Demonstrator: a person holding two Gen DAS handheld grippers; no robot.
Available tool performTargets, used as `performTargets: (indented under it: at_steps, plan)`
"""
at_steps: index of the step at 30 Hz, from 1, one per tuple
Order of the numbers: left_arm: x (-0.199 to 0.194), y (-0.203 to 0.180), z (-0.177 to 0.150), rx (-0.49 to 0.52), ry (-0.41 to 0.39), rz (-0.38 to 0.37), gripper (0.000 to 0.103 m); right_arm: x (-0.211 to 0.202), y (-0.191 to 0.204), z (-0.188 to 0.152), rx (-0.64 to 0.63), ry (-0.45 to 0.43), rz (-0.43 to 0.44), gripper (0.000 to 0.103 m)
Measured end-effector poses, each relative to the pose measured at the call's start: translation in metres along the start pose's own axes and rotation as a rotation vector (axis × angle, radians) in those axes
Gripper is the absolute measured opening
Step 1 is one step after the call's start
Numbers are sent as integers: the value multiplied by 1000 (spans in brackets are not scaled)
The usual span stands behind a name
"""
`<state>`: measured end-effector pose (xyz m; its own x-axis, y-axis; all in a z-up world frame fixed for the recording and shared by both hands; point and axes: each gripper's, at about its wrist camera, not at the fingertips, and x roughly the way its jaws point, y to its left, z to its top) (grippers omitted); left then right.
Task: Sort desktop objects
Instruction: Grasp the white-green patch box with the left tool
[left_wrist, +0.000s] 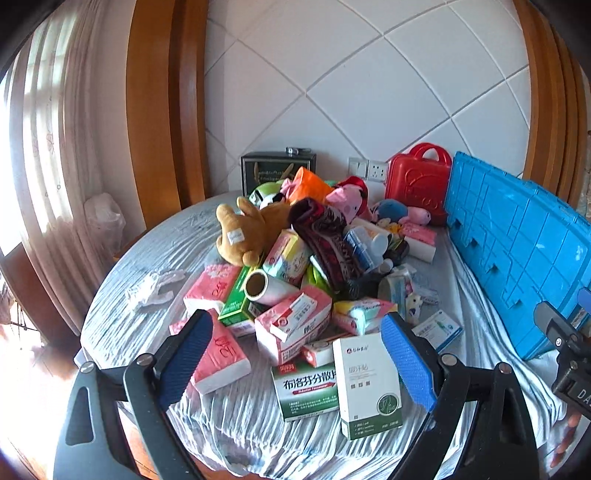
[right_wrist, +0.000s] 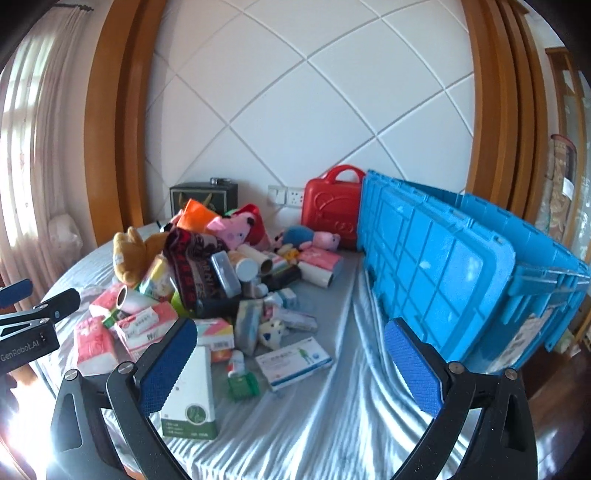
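Observation:
A heap of objects lies on a round table under a wrinkled grey cloth (left_wrist: 236, 417): pink tissue packs (left_wrist: 214, 284), medicine boxes, a brown plush dog (left_wrist: 245, 232), a dark red scarf (left_wrist: 327, 240) and pig plushes (right_wrist: 231, 230). My left gripper (left_wrist: 295, 334) is open and empty, above the near edge of the heap, over a white and green box (left_wrist: 365, 384) and a green medicine box (left_wrist: 306, 391). My right gripper (right_wrist: 290, 339) is open and empty, above the cloth between the heap and a blue crate (right_wrist: 454, 273). A white and blue medicine box (right_wrist: 295, 362) lies below it.
The blue plastic crate (left_wrist: 517, 251) stands along the table's right side with its lid hanging down. A red carry case (left_wrist: 419, 184) and a dark box (left_wrist: 277, 171) stand at the back by the wall. Crumpled white plastic (left_wrist: 151, 291) lies at left. Curtains hang at far left.

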<state>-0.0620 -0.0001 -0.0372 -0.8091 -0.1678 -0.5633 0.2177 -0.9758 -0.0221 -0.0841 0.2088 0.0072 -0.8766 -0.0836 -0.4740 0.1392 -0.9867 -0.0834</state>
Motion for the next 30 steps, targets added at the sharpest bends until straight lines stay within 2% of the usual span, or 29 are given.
performTargets:
  at_steps: [7,16,24,26,27,30]
  plan:
    - [47,-11,-45,-35,154,-20,94,49,2,-40,-6,173,49,103]
    - [101,-69,-77,-6,290,-36,94,91,-28,-69,-22,281,55,103]
    - [144,-103,-93,-13,378,-2,94,125,-61,-79,-26,339,85,103]
    - [153,-106,-96,-17,392,12,89,132,-64,-79,-35,346,98,103]
    - [155,-107,-97,-16,393,31,77,135,-65,-79,-40,349,105,103]
    - [148,-102,-92,-38,367,32,77,146,-64,-78,-55,355,135,103]
